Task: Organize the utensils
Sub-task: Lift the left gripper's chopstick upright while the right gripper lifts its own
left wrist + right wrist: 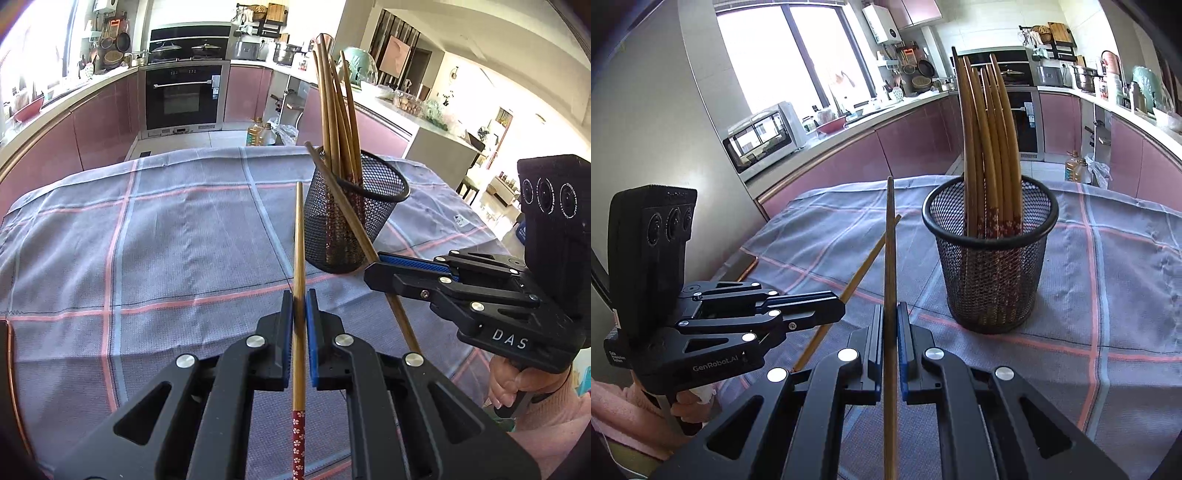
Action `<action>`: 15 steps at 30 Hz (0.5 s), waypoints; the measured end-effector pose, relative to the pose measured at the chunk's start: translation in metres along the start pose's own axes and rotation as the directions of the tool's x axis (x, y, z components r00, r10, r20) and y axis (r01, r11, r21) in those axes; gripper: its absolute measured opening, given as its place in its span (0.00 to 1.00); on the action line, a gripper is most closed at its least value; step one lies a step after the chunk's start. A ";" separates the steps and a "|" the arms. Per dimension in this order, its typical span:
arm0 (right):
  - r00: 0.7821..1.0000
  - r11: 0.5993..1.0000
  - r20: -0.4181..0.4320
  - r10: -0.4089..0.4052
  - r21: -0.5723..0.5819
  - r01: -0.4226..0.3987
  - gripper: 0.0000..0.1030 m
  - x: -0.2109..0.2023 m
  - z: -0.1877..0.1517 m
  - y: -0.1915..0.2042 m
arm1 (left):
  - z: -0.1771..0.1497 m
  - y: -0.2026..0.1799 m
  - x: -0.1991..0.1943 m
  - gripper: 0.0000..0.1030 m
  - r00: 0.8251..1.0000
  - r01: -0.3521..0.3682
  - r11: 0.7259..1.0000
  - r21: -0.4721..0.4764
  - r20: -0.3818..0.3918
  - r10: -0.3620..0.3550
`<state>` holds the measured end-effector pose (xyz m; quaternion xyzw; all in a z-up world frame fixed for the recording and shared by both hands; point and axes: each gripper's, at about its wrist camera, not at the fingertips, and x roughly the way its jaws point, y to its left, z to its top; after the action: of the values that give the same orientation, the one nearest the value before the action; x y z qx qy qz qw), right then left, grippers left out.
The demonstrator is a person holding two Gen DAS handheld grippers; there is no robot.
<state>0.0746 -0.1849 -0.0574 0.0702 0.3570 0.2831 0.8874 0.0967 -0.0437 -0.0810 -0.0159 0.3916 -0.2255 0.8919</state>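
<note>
Checked cloth covers our desk [147,236]. Nearest, our left hand-held gripper [299,306] clamps one chopstick [299,258]; our right hand-held gripper [890,317] clamps another [889,258]. Beyond, the mesh cup [990,273] already holds several chopsticks [990,147]; these two remain.

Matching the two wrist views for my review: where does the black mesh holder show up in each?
Left wrist view: the mesh holder stands right of centre on the checked cloth, beyond the right gripper.
Right wrist view: right of centre, ahead of the jaws.
Shared landmark: the built-in oven behind it.
</note>
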 end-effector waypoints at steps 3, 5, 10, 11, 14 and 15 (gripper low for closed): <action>1.000 1.000 0.014 0.001 0.001 -0.001 0.06 -0.005 0.001 -0.001 | 0.002 0.000 -0.005 0.07 1.000 0.012 1.000 -0.005 0.012 -0.012; 1.000 1.000 0.025 0.000 0.001 0.000 0.06 -0.009 0.003 -0.001 | 0.003 -0.001 -0.008 0.07 1.000 0.019 1.000 -0.008 0.018 -0.019; 0.999 1.000 0.050 0.001 0.004 -0.001 0.06 -0.016 0.006 -0.002 | 0.005 -0.001 -0.014 0.07 0.999 0.035 0.999 -0.009 0.033 -0.034; 0.998 1.000 0.055 0.001 0.005 -0.001 0.06 -0.018 0.007 -0.003 | 0.006 -0.001 -0.015 0.07 0.999 0.038 0.999 -0.009 0.035 -0.037; 0.998 1.000 0.066 0.000 0.006 0.000 0.06 -0.022 0.008 -0.005 | 0.007 -0.002 -0.017 0.07 0.998 0.044 0.999 -0.011 0.038 -0.044; 0.998 1.000 0.069 0.000 0.007 -0.001 0.06 -0.024 0.008 -0.007 | 0.008 -0.002 -0.018 0.07 0.998 0.048 0.999 -0.012 0.039 -0.047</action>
<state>0.0692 -0.2029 -0.0396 0.0833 0.3271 0.2793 0.8989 0.0904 -0.0393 -0.0625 -0.0353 0.3754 -0.2439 0.8935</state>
